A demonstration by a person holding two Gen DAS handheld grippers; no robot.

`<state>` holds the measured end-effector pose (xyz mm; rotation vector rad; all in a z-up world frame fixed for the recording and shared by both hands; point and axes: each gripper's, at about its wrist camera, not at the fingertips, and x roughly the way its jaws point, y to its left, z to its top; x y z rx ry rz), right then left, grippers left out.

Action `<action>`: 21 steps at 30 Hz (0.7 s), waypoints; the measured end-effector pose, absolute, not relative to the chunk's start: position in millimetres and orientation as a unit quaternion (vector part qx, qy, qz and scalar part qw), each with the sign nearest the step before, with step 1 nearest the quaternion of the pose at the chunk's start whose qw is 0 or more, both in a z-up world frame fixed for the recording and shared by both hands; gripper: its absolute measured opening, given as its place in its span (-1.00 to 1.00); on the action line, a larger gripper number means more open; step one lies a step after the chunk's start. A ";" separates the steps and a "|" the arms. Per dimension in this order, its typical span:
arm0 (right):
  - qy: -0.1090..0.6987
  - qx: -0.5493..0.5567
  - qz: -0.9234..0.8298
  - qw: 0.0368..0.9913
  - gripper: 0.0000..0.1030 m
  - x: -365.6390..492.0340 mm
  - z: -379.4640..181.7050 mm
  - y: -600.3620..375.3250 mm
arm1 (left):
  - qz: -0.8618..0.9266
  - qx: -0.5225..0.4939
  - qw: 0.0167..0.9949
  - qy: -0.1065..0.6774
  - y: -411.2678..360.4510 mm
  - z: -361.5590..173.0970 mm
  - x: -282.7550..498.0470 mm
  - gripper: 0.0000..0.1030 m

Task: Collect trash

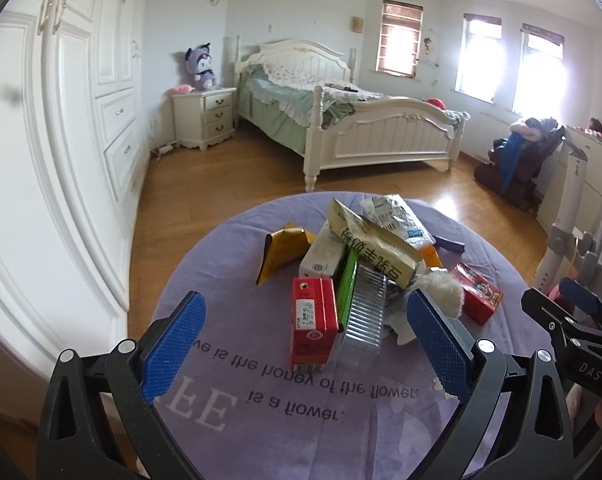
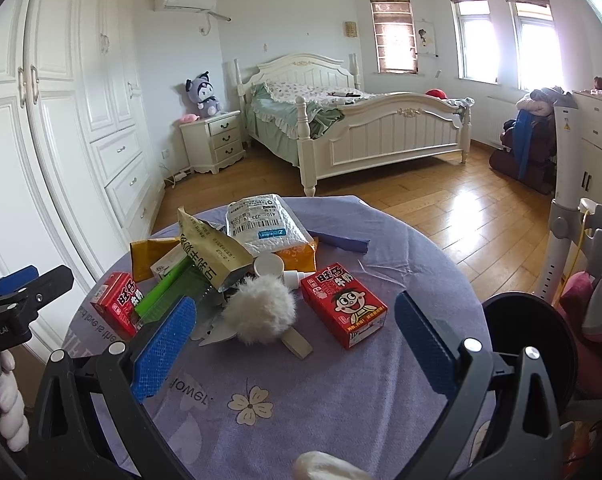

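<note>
Left wrist view: I'm holding the left gripper [image 1: 305,344] spread wide before the trash pile [image 1: 361,264] on the round table [image 1: 261,420]; right gripper [image 2: 293,352], also released, is showing a black bin [image 2: 529,344] beside the table

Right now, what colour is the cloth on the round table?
Lilac cloth with cream flowers and white lettering; clearest in the right wrist view.

A heap of trash lies on the purple cloth. A red milk carton [image 1: 314,324] lies at the near left, beside a green box [image 1: 348,288] and a ribbed clear plastic tray [image 1: 364,312]. A second red carton [image 2: 343,309] sits apart on the right. A cream snack wrapper [image 2: 211,252] leans across the pile, with a white shipping bag [image 2: 261,222] behind it and a gold pouch [image 1: 281,252] at the left. A white fluffy pompom [image 2: 259,308] rests in front.
</note>
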<state>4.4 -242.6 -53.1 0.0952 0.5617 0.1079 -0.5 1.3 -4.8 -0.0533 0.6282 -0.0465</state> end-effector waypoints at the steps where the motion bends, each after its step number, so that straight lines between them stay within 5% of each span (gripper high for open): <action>1: 0.277 0.047 0.053 0.958 0.90 4.3 -53.2 -242.5 | -0.023 -0.026 0.950 0.309 1.2 -4.9 -0.4 0.92; 21: 0.282 0.051 0.056 0.957 0.90 6.7 -54.2 -242.4 | -0.023 -0.025 0.948 0.317 2.4 -6.8 2.4 0.92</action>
